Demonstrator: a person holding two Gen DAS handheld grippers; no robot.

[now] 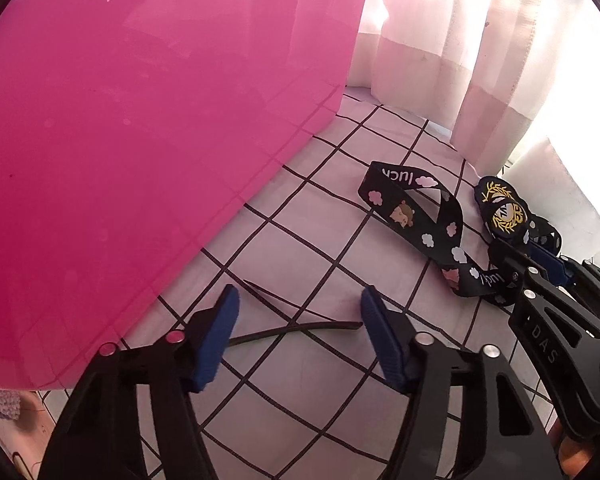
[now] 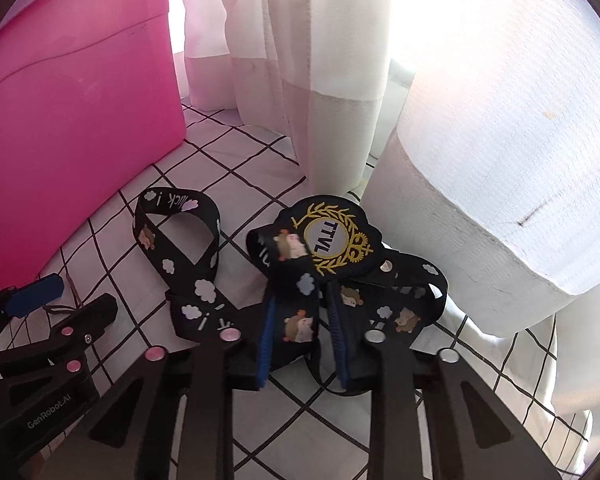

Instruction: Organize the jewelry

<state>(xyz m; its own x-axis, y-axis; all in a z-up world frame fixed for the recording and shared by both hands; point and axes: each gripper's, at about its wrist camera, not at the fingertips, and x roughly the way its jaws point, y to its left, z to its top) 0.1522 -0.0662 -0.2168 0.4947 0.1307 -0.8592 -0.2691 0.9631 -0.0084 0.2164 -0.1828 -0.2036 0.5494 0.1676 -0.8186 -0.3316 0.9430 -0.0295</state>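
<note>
Black printed strap (image 2: 300,312) clamped by right gripper (image 2: 300,320) on checked cloth (image 2: 308,432).
Its badge (image 2: 332,236) lies beside white curtain (image 2: 340,80); the pink bin (image 1: 120,120) stands near. Left gripper (image 1: 298,312) is half-spread, nothing gripped, above a thin dark cord (image 1: 300,328).

left gripper (image 1: 298,312) points down toward the surface, blue pads (image 1: 220,336) set apart, nothing pressed between them, tips just above the cloth. right gripper (image 2: 300,320) sits just beside it on its right, also angled down, blue pads (image 2: 266,336) drawn in close and clamped on a strap, one on each side. from the left wrist view the right gripper's black body enters at the right edge. a bit of a hand shows under it, bottom right.
</note>
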